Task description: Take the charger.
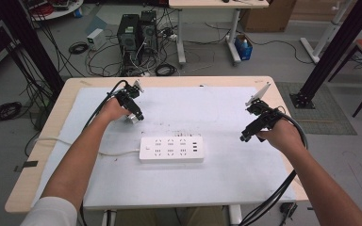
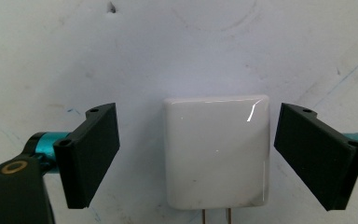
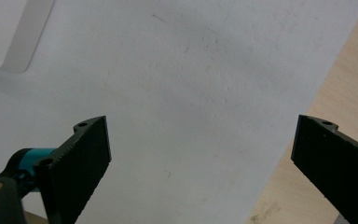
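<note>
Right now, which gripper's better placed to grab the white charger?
Left. The left gripper is open with its jaws either side of the white charger, gaps on both sides. The right gripper is open over bare mat near the table edge, away from it.

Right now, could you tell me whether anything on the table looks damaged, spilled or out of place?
Nothing stands out. The power strip lies flat and square, and the white charger sits intact between the open left gripper.

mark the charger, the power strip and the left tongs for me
charger (image 2: 216, 151), left gripper view, middle of its glossy white face.
power strip (image 1: 171, 149), high view, centre of its top among the sockets.
left tongs (image 2: 196, 154), left gripper view, midway between the two open black jaws, over the charger.
</note>
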The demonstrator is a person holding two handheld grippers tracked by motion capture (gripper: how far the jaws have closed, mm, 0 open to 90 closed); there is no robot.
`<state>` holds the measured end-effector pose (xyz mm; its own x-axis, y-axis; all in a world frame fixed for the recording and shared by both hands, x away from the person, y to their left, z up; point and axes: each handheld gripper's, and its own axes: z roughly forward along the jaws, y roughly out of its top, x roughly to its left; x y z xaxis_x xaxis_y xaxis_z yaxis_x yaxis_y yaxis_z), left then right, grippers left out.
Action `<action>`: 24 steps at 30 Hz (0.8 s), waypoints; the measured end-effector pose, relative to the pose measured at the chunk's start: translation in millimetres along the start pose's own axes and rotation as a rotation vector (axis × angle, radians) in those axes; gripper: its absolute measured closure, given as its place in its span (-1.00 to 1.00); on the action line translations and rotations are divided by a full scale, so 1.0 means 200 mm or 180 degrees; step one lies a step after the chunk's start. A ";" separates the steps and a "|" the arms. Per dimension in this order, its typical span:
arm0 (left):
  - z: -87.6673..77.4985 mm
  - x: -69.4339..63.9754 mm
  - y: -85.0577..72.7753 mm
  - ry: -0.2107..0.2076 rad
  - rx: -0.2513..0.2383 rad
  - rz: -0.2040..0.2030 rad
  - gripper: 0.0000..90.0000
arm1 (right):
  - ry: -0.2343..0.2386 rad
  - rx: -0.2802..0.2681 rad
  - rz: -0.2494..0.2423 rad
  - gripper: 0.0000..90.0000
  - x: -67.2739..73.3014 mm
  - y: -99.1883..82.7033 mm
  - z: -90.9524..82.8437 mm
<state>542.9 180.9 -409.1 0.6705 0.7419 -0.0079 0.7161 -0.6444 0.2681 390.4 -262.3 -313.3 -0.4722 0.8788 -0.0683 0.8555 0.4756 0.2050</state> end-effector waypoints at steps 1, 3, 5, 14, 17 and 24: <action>0.02 0.00 -0.01 -0.0009 -0.0009 -0.0008 -0.66 | 0.0000 0.0000 0.0000 -0.91 0.00 0.00 0.00; 0.03 0.00 -0.01 -0.0017 -0.0011 -0.0013 -0.55 | -0.0005 0.0005 -0.0007 -0.91 0.00 0.00 0.01; 0.03 -0.01 -0.01 -0.0009 0.0015 0.0018 -0.50 | -0.0006 0.0016 -0.0011 -0.91 0.00 0.00 0.01; 0.01 -0.02 -0.01 -0.0043 -0.0027 0.0066 -0.15 | 0.0004 0.0037 -0.0022 -0.91 0.00 0.01 0.04; 0.01 -0.03 -0.01 -0.0017 -0.0033 0.0078 -0.08 | 0.0000 0.0037 -0.0020 -0.91 0.00 0.02 0.04; -0.03 -0.03 -0.03 -0.0051 -0.0071 0.0105 -0.06 | -0.0018 0.0021 -0.0011 -0.91 0.00 0.01 0.03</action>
<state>533.7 180.7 -405.6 0.6969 0.7170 -0.0141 0.6891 -0.6641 0.2898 393.6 -261.9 -319.5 -0.4739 0.8774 -0.0746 0.8552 0.4787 0.1984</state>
